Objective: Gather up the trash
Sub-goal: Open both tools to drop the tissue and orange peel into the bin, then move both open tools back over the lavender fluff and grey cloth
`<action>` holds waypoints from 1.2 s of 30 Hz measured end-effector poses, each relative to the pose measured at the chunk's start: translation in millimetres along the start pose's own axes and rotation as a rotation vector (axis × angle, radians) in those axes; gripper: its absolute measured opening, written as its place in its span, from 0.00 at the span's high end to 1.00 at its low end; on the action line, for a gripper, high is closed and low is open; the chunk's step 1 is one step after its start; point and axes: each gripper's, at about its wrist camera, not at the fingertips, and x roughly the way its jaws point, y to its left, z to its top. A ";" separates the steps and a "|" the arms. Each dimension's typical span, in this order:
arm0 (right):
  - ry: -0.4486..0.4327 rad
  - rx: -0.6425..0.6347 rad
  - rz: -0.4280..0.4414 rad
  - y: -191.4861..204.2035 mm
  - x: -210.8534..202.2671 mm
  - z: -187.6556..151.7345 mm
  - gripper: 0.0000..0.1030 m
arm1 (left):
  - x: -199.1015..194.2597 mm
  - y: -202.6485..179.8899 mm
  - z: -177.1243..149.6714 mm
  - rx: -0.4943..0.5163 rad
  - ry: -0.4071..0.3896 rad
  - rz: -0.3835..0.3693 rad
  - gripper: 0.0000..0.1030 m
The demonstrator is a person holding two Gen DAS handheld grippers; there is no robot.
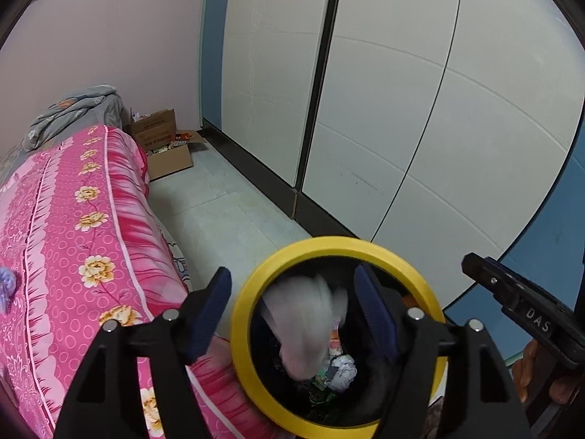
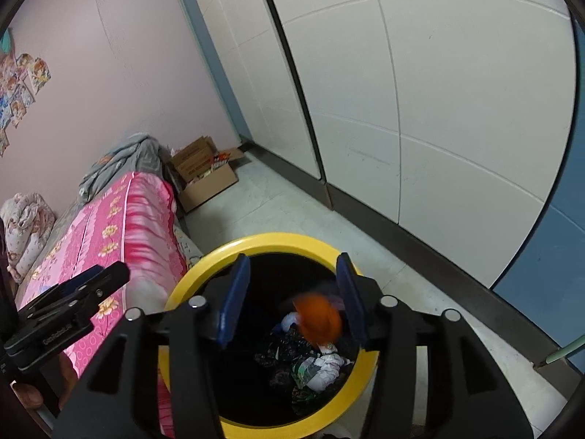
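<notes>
Readable: "DAS" in white letters on the black body of the right gripper [image 1: 526, 314], seen from the left wrist view. Small pale lettering on the left gripper's [image 2: 69, 311] side and red print on the cardboard box [image 1: 161, 142], both too blurred to read.

soft, even room light, no hard shadows. edges bend and go dark. between each gripper's fingers, a white thing [image 1: 310, 329] and an orange thing [image 2: 317, 317] look blurry.

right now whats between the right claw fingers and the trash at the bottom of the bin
In the right wrist view, a blurred orange item sits between the open right claw and the bin's trash pile.
</notes>
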 end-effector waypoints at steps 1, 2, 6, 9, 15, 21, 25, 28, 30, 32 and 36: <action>-0.011 -0.003 -0.007 1.4 -3.9 1.4 0.51 | -2.7 1.4 0.8 -0.003 -0.004 0.006 0.30; -0.023 -0.002 -0.010 2.7 -7.9 2.5 0.46 | -7.5 3.8 1.9 -0.007 -0.015 0.020 0.26; -0.045 0.000 0.007 5.7 -19.5 7.1 0.40 | -27.5 16.2 5.5 -0.021 -0.053 0.061 0.17; -0.051 -0.001 0.037 9.7 -26.2 10.4 0.36 | -45.4 29.1 6.3 -0.027 -0.076 0.088 0.15; -0.048 -0.037 0.142 34.1 -36.7 17.2 0.29 | -84.9 64.1 0.5 -0.062 -0.113 0.155 0.14; -0.038 -0.113 0.263 77.3 -46.2 22.5 0.22 | -127.0 106.5 -10.9 -0.117 -0.153 0.216 0.14; -0.031 -0.184 0.348 116.7 -52.4 22.3 0.19 | -154.5 132.8 -24.5 -0.138 -0.176 0.266 0.14; -0.015 -0.241 0.388 148.5 -51.1 22.0 0.19 | -168.3 152.7 -37.3 -0.139 -0.176 0.316 0.13; 0.000 -0.269 0.412 166.3 -49.8 20.0 0.19 | -175.4 167.2 -45.7 -0.149 -0.167 0.343 0.13; 0.013 -0.296 0.431 186.5 -47.7 16.8 0.19 | -183.3 183.5 -54.9 -0.167 -0.159 0.367 0.13; 0.058 -0.342 0.472 227.8 -34.4 13.4 0.19 | -193.7 213.8 -74.2 -0.202 -0.136 0.405 0.13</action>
